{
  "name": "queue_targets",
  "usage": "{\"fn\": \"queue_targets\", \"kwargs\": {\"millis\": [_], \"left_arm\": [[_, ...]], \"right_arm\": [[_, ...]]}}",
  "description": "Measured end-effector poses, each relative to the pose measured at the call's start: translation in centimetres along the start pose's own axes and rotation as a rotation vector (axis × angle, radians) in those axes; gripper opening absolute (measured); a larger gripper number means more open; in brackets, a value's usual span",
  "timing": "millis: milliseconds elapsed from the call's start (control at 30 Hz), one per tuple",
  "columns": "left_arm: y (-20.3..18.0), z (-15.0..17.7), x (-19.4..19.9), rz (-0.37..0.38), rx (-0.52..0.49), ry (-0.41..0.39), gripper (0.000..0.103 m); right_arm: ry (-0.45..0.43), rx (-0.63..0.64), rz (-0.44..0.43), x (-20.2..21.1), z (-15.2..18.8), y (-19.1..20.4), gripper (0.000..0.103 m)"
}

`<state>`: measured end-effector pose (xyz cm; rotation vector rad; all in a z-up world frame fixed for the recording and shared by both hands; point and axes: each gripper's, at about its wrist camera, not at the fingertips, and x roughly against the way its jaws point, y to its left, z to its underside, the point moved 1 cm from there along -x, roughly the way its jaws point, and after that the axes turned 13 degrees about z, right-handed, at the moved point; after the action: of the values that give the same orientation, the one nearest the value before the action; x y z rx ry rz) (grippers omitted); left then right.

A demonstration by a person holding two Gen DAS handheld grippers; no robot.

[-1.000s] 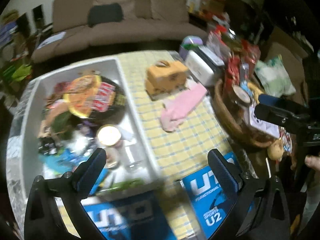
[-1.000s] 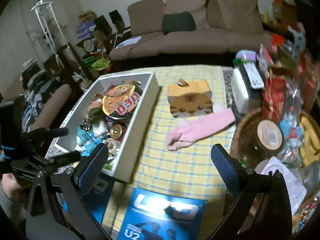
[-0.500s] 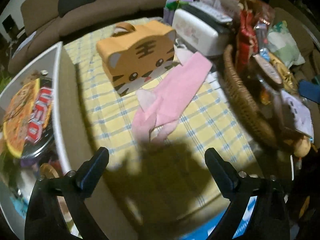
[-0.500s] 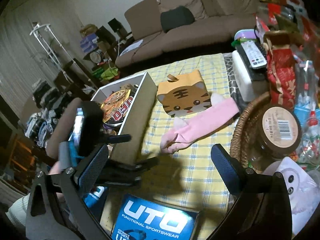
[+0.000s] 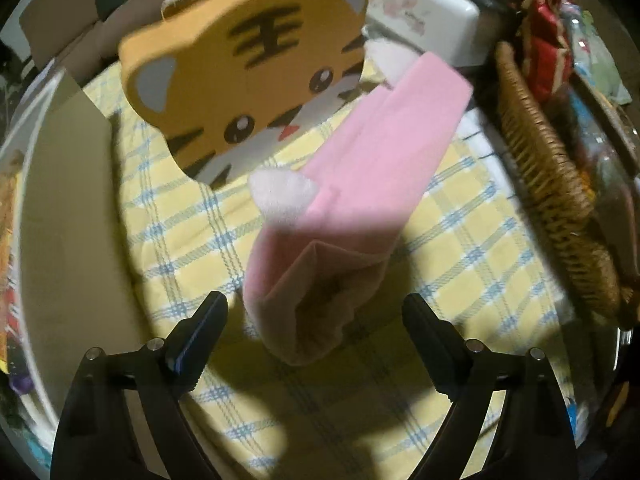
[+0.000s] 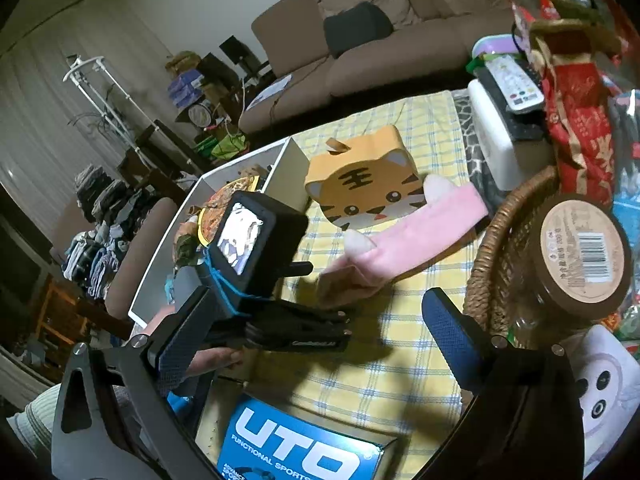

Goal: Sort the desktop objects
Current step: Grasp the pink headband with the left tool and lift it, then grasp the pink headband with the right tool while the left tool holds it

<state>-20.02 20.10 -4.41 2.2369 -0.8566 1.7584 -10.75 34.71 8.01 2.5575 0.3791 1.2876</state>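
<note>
A pink sock (image 5: 352,184) lies on the yellow checked tablecloth (image 5: 460,264), its near end between my open left gripper's (image 5: 316,320) fingers. It also shows in the right wrist view (image 6: 404,244), with the left gripper (image 6: 320,300) at its near end. An orange tiger-shaped box (image 5: 248,68) sits just behind the sock; it also shows in the right wrist view (image 6: 364,184). My right gripper (image 6: 312,340) is open and empty, held back above the table's near side.
A white bin (image 6: 292,160) of snacks stands left of the tiger box. A wicker basket (image 6: 504,240) with a brown-lidded jar (image 6: 580,252) is at the right. A blue UTO box (image 6: 296,444) lies near the front. A white box with remote (image 6: 512,80) sits behind.
My left gripper has moved forward and down from over the bin and blue boxes to the pink sock, which now lies between its fingers. The right gripper has shifted slightly.
</note>
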Motion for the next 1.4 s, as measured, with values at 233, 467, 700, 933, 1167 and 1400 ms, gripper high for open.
{"fn": "queue_targets", "kwargs": {"millis": [233,467,700,933,1167,1400], "left_arm": [[-0.5,-0.4,-0.8,0.001,0.025,0.033,0.029],[-1.1,0.0,2.7,0.076,0.034,-0.072,0.018],[-1.6,3.4,7.7,0.239,0.059,-0.138,0.018],[-0.9,4.7,9.4,0.345,0.124,-0.148,0.018],[0.5,8.5,9.9,0.465,0.208,-0.186,0.018],[0.7,9.7,11.7,0.486,0.191,-0.202,0.018]], "right_arm": [[0.007,0.002,0.011,-0.3,0.6,-0.4,0.103],[0.023,-0.016,0.034,-0.5,1.0,-0.9,0.103],[0.078,-0.120,-0.018,-2.2,1.2,-0.6,0.103],[0.189,-0.329,-0.133,-7.0,3.1,0.0,0.093],[0.233,-0.458,-0.116,-11.1,4.1,0.4,0.066],[0.240,-0.415,-0.076,-13.1,4.5,1.9,0.021]]}}
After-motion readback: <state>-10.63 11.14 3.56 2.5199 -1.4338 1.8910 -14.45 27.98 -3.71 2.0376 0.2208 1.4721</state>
